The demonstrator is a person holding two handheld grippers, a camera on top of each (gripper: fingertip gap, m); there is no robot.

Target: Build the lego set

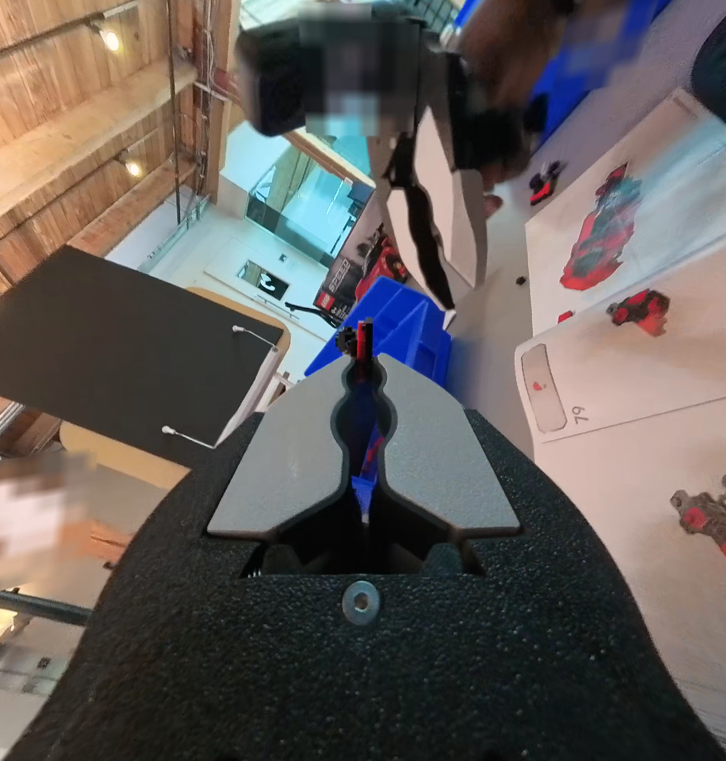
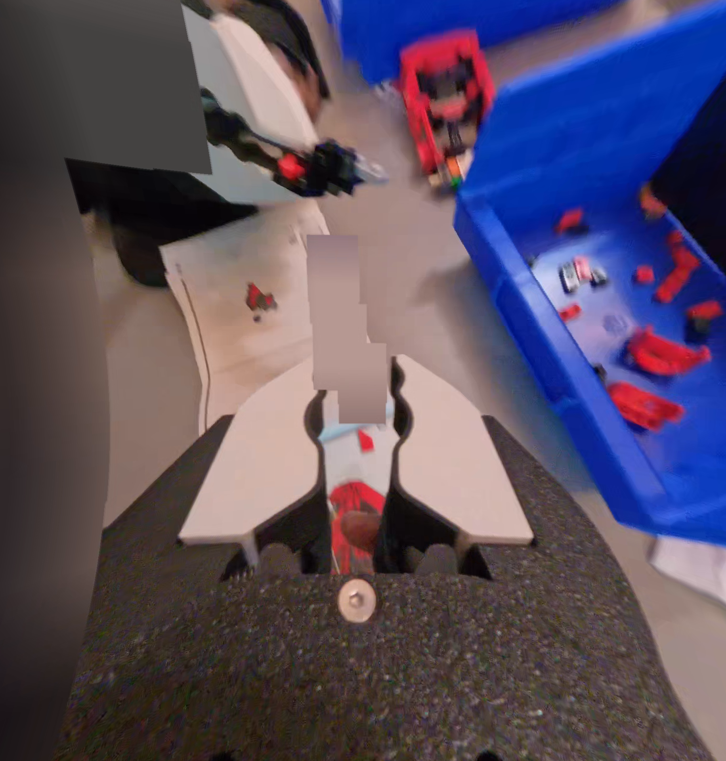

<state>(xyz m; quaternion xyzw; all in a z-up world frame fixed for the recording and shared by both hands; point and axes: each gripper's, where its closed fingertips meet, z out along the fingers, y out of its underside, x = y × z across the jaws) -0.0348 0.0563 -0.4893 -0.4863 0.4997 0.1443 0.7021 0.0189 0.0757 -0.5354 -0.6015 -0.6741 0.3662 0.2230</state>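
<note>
Holding small black-and-red sub-assembly point(image 1: 356, 339) aloft, pinched at left claw point(image 1: 363, 362) tips | right claw point(image 2: 390, 370) spread, empty, near blue parts bin point(image 2: 559, 230) | judged step: fetch next brick; needs precise pick | chassis point(image 2: 445, 99) far on counter point(image 2: 415, 296).

Glossy blue plastic bin point(image 2: 559, 370)

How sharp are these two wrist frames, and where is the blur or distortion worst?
Left wrist view: the left gripper and its small red and black lego piece are sharp; the right gripper is motion-smeared; fisheye bends the instruction booklet. Right wrist view: soft overall, the blue bin and partly built red car smeared.
</note>
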